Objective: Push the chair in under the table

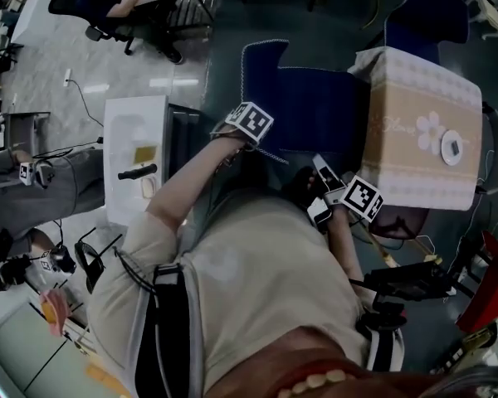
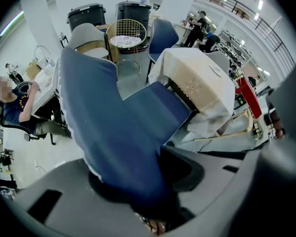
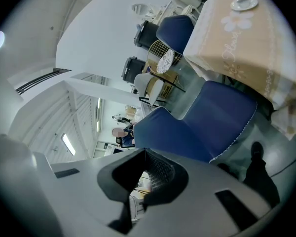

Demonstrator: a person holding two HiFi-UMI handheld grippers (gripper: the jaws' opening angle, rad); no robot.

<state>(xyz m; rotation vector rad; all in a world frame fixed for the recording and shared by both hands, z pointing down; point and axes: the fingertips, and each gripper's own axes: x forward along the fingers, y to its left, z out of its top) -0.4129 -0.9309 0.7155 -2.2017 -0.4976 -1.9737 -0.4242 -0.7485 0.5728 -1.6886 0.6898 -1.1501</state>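
A blue upholstered chair (image 1: 319, 110) stands on the floor in front of me, its seat facing a small table (image 1: 398, 152) draped in a beige cloth. My left gripper (image 1: 247, 135) points straight down onto the top of the chair's backrest (image 2: 103, 112). In the left gripper view the blue backrest fills the gap of the left gripper (image 2: 138, 174), and the jaws are shut on it. My right gripper (image 1: 320, 169) hangs lower, near the seat's front edge, shut with nothing in it. In the right gripper view the right gripper (image 3: 140, 174) looks across the chair (image 3: 222, 115) toward the table (image 3: 246, 53).
A small round dish (image 1: 453, 148) lies on the tablecloth. A second blue chair (image 1: 427, 15) stands beyond the table. A white desk (image 1: 137, 164) is at my left, a red object (image 1: 494, 280) and cables at my right. Bins and a wire basket (image 2: 126, 33) stand farther off.
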